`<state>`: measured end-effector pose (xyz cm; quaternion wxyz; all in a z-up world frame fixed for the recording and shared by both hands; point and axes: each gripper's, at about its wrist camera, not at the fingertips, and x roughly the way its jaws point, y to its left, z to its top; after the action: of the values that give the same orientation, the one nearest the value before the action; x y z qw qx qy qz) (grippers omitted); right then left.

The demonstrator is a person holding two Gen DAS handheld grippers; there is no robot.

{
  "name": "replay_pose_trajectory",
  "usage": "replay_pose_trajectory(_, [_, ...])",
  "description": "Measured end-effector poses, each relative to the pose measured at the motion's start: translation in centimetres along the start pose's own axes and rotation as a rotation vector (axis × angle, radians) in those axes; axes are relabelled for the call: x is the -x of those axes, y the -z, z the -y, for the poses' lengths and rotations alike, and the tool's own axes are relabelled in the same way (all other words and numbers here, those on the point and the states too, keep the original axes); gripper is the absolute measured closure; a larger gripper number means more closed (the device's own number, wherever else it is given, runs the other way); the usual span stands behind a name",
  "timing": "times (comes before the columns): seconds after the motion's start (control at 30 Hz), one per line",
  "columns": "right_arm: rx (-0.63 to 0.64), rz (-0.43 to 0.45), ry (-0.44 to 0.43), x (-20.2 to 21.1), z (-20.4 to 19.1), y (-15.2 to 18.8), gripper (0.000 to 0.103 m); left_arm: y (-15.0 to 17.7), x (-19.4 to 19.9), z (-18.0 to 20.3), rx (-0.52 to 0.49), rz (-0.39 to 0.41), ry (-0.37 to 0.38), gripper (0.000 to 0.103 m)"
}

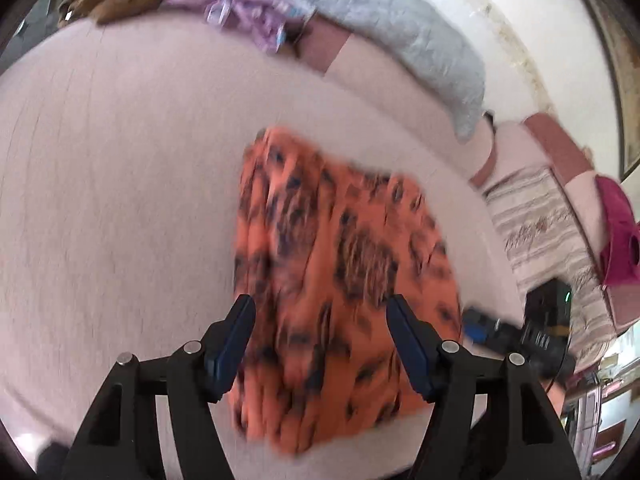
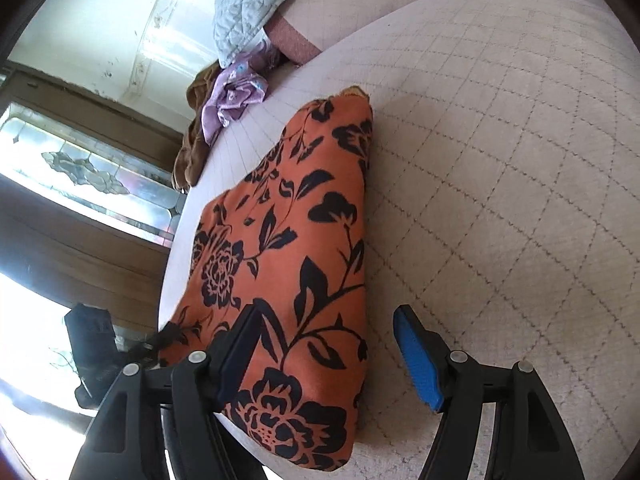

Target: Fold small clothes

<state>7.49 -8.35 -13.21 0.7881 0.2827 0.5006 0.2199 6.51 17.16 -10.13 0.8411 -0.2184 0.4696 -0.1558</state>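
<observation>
An orange garment with a black flower print (image 1: pixel 332 264) lies folded flat on the pale quilted bed (image 1: pixel 120 200). My left gripper (image 1: pixel 320 320) hovers over its near part, open, with the cloth below the fingers and nothing pinched; this view is blurred. In the right wrist view the same garment (image 2: pixel 288 248) stretches away from me. My right gripper (image 2: pixel 326 330) stands open astride its near right edge; the left finger (image 2: pixel 240 340) is over the cloth and the blue-padded right finger (image 2: pixel 416 356) is over the bare quilt (image 2: pixel 500 200).
A lilac garment (image 2: pixel 232 96) and a brown one (image 2: pixel 192 140) lie bunched at the bed's far edge, beside a grey quilted pillow (image 2: pixel 252 4). A striped pillow (image 1: pixel 536 216) and a magenta item (image 1: pixel 616 232) lie to the right. A black device (image 1: pixel 512 332) sits past the garment.
</observation>
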Motion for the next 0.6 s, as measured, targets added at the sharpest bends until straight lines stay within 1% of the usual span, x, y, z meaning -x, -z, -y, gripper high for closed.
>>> replay_pose_trajectory(0.07, [-0.001,-0.002,0.011,0.1,0.2,-0.3,0.030,-2.0,-1.5,-0.8,0.036,-0.013,0.019,0.034])
replay_pose_trajectory(0.13, [-0.003,-0.002,0.019,0.3,0.3,-0.7,0.030,-3.0,-3.4,-1.8,0.072,-0.028,0.020,0.034])
replay_pose_trajectory(0.17, [-0.002,-0.001,0.019,0.3,0.3,-0.8,0.030,-3.2,-5.0,-2.7,0.092,-0.066,0.003,0.056])
replay_pose_trajectory(0.2, [-0.001,-0.001,0.020,0.3,0.3,-0.8,0.030,-3.2,-6.7,-3.9,0.129,-0.130,-0.019,0.067])
replay_pose_trajectory(0.23, [-0.001,-0.002,0.021,0.3,0.3,-0.9,0.030,-3.3,-6.9,-4.7,0.171,-0.119,0.016,0.067])
replay_pose_trajectory(0.27, [-0.001,-0.007,0.023,0.3,0.3,-0.9,0.030,-3.3,-6.7,-4.8,0.186,-0.118,0.032,0.067])
replay_pose_trajectory(0.3, [0.000,-0.010,0.025,0.3,0.3,-0.9,0.030,-3.3,-6.4,-4.5,0.178,-0.113,0.024,0.067])
replay_pose_trajectory(0.37, [0.006,-0.019,0.029,0.3,0.4,-0.7,0.030,-3.1,-5.4,-3.0,0.117,-0.089,-0.015,0.067])
replay_pose_trajectory(0.43, [-0.007,-0.026,0.034,0.1,0.8,-0.6,0.030,-2.3,-3.7,-1.9,0.080,-0.058,-0.025,0.065])
replay_pose_trajectory(0.5, [-0.023,-0.020,0.023,0.2,0.9,-0.7,0.030,-1.5,-2.1,-1.3,0.052,-0.041,-0.006,0.041])
replay_pose_trajectory(0.6, [-0.031,-0.007,0.001,0.7,0.6,-0.6,0.030,0.0,0.1,-0.7,0.000,0.003,-0.027,0.032])
